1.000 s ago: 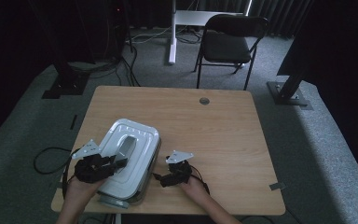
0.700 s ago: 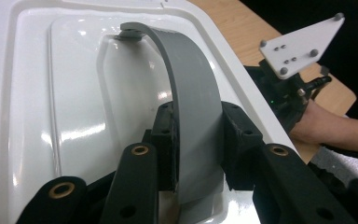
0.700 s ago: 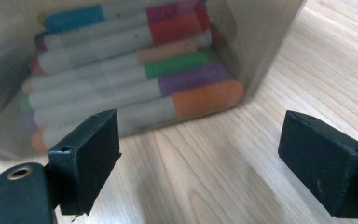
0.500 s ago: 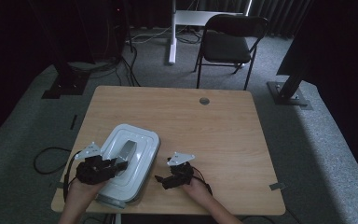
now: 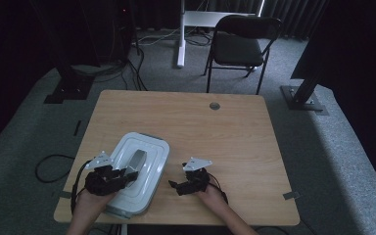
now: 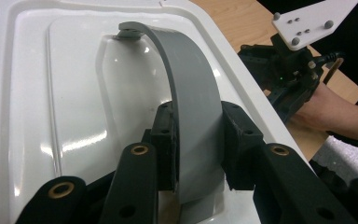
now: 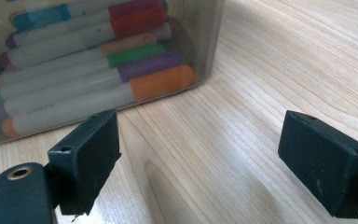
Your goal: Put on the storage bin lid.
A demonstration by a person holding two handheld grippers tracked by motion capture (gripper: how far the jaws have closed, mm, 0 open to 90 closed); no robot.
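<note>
A white lid (image 5: 149, 147) covers a clear box at the table's near left. From the lid's recess a grey handle (image 5: 138, 159) arches up. My left gripper (image 5: 129, 175) is shut on that handle (image 6: 191, 107), its pads (image 6: 164, 140) pressing both sides above the glossy lid (image 6: 51, 93). The right gripper (image 5: 174, 185) rests low on the wood just right of the box, open, with nothing between its jaws (image 7: 200, 149). Ahead of it the box's clear wall (image 7: 205, 37) shows several coloured markers (image 7: 121, 70) lying inside.
The wooden table (image 5: 225, 132) has a small round cable port (image 5: 214, 105) near its far edge. A black chair (image 5: 240, 46) and stand bases sit on the carpet beyond. The right hand and its gripper (image 6: 286, 74) lie close beside the box.
The box and my left gripper have shifted very slightly toward the near edge. The right gripper has hardly moved.
</note>
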